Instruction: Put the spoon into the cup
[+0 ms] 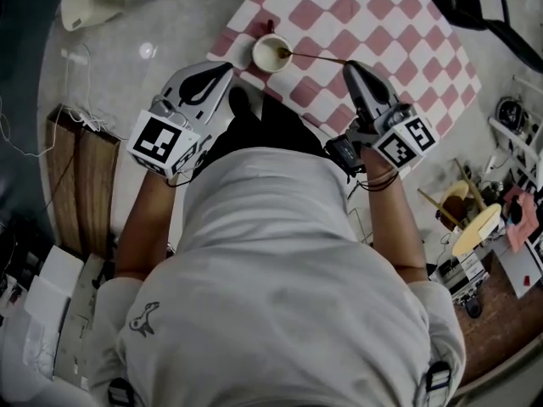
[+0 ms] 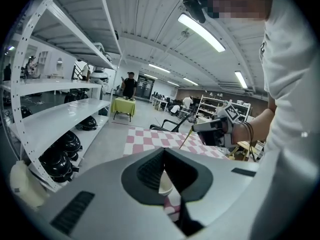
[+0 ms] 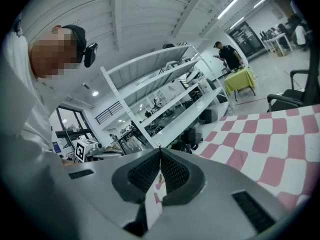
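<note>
Big workshop hall with white racking along one side; on the pale floor, a red-and-white checked cloth [image 1: 373,15]. Right tongs [image 1: 350,66] clenched on the thin handle end of the spoon [image 1: 316,58], held roughly level and reaching left toward the cup [image 1: 255,56]. Spoon bowl at the cup's rim, seemingly just inside, though hard to tell whether touching. Cup upright near the cloth's edge. Left tongs [image 1: 224,68] closed on nothing, hovering just beside the cup. Judged step: delivery, nearly finished. Next: tip the bowl down into the cup, then loosen the grip, leaving the handle leaning on the rim without toppling the cup. Count: one spoon, one cup, one cloth, two tongs.
</note>
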Demonstrator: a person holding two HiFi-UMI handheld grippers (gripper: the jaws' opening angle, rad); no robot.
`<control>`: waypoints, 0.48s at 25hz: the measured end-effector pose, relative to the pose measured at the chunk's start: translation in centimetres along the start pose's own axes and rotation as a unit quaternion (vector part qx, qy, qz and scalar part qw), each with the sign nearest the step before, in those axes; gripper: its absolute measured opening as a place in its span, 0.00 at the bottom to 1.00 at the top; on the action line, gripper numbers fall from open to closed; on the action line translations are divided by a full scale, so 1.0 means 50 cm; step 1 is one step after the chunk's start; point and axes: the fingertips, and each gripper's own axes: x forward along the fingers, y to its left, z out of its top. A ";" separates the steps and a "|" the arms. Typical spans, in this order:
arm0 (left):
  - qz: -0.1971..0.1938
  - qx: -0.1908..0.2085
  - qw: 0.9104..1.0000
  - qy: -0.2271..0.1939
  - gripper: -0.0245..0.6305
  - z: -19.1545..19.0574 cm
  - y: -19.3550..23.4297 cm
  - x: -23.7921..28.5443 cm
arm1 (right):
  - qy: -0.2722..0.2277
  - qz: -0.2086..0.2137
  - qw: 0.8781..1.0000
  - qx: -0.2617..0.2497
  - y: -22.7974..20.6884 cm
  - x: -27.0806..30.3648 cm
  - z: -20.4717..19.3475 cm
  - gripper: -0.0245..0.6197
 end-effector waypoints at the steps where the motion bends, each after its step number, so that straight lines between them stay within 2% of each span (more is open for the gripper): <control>1: 0.000 -0.003 1.000 0.002 0.06 -0.006 0.001 0.007 | 0.003 0.000 1.000 0.002 -0.005 0.003 -0.006 0.09; 12: -0.005 -0.029 0.999 0.021 0.06 -0.060 0.009 0.056 | 0.043 0.008 0.999 0.030 -0.059 0.056 -0.086 0.09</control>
